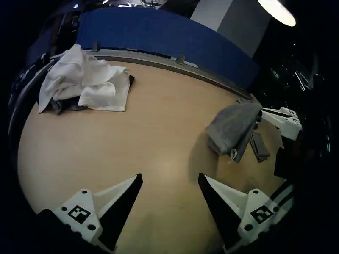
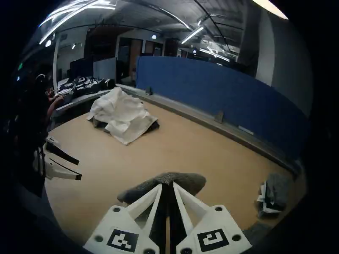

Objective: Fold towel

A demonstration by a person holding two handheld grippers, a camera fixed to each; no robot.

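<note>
Pale wooden tabletop (image 1: 161, 118) offers broad bare room in the middle. My right gripper (image 2: 168, 186) pinches the soft grey towel (image 1: 233, 127), bunched and lifted near the table's right edge. My left gripper (image 1: 169, 186) hangs spread, empty. Gripped in a bunch like this, the towel may slip or fold crooked. Crumpled white cloths (image 1: 84, 82) crowd the far-left corner.

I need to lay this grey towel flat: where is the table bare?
The light wooden tabletop is bare across its middle, between the crumpled white towel pile and the grey towel. Crowded beside the blue partition, around that pile.
</note>
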